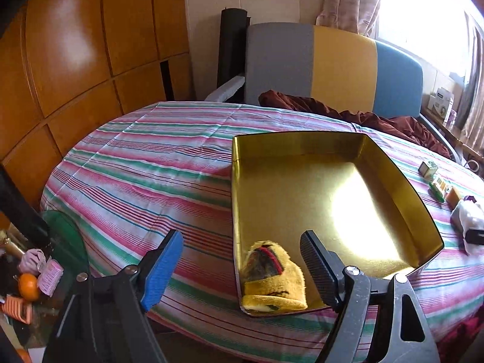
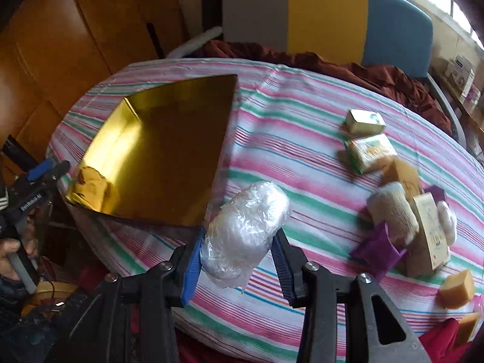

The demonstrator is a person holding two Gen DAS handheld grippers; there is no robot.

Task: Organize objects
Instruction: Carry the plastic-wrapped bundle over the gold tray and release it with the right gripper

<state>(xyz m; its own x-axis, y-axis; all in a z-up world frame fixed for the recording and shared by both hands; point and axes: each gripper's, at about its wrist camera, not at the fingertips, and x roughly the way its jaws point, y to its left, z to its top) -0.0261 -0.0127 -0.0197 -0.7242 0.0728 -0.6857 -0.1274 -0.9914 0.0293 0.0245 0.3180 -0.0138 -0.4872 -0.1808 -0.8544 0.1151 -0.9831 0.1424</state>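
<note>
A gold metal tray [image 1: 302, 148] sits on the striped tablecloth; it also shows in the right wrist view [image 2: 169, 163]. A yellow plush toy [image 1: 272, 278] lies in the tray's near left corner and shows in the right wrist view [image 2: 93, 189]. My left gripper [image 1: 242, 248] is open and empty, above the tray's near left corner. My right gripper [image 2: 239, 242] is shut on a roll of clear plastic wrap [image 2: 245, 230], held over the cloth just right of the tray. The roll also shows at the right edge of the left wrist view [image 1: 467, 214].
Right of the tray lie small boxes [image 2: 364, 121] [image 2: 370, 151], a white knitted glove [image 2: 393, 208], a tall cream box [image 2: 431, 233], purple cloth [image 2: 375, 248] and yellow sponge blocks [image 2: 456, 287]. A dark red blanket [image 1: 363, 115] and a three-coloured headboard [image 1: 341, 66] are behind. Clutter [image 1: 30, 278] lies beyond the table's left edge.
</note>
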